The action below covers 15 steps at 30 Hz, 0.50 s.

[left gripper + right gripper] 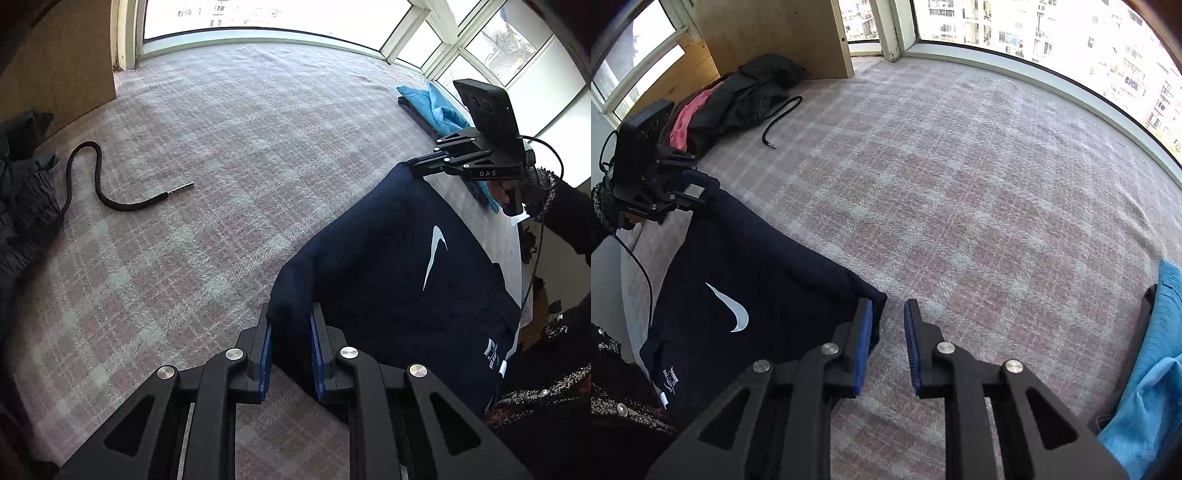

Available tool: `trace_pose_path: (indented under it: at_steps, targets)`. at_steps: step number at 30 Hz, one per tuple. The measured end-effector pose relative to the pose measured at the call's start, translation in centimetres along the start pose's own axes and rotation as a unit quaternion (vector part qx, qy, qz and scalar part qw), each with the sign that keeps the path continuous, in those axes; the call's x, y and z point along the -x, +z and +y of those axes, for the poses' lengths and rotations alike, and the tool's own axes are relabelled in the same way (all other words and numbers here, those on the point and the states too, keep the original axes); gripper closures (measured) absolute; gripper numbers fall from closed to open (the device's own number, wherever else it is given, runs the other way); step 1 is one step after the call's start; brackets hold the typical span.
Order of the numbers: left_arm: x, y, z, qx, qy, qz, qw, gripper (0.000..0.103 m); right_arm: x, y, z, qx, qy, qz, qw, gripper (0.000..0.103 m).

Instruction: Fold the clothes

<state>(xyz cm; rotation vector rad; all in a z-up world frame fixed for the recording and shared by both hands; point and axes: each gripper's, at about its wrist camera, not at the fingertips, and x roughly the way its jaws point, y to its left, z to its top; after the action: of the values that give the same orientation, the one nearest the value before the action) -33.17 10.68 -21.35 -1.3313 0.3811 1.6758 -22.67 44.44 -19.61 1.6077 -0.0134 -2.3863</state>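
Left wrist view: your left tool (291, 325) pinched the navy shirt (399, 266); your right tool (888, 317), beside its corner, seemingly gripped it too.

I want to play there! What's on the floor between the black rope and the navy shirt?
Nothing: only bare plaid carpet lies between the black rope and navy shirt, seen in the left wrist view.

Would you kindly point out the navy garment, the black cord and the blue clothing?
navy garment (388, 266), left wrist view, cloth beside its white swoosh.
black cord (110, 201), left wrist view, lower bend.
blue clothing (1145, 398), right wrist view, folded cloth.
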Motion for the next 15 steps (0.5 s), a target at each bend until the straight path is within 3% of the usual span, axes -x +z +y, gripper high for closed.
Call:
trace_pose_path:
  at_steps: [1, 2, 6, 9, 13, 15]
  targets:
    - [0.4, 0.0, 0.0, -0.005, 0.012, -0.001, 0.9999, 0.067, 1.1, -0.1, -0.5, -0.015, -0.005, -0.014, 1.000, 0.082]
    - [1.2, 0.0, 0.2, -0.005, 0.022, -0.006, 0.9997, 0.064, 2.4, -0.2, -1.1, -0.035, -0.003, -0.037, 0.999, 0.082]
    - [4.3, -0.2, 0.7, 0.005, 0.052, -0.033, 0.9981, 0.065, 4.0, -0.5, 0.8, -0.042, 0.023, -0.092, 0.995, 0.086]
    - [5.0, 0.3, -0.7, 0.008, 0.029, -0.063, 0.9975, 0.066, 1.0, 0.1, 3.8, -0.011, 0.044, -0.082, 0.996, 0.086]
    - [1.8, 1.6, -3.3, -0.006, -0.022, -0.067, 0.9975, 0.066, -4.0, 0.1, 4.5, 0.013, 0.006, -0.038, 0.999, 0.087]
    - [2.4, 0.9, -2.9, 0.005, -0.004, -0.068, 0.9977, 0.068, -3.6, -0.1, 3.3, -0.014, -0.010, -0.030, 0.999, 0.087]
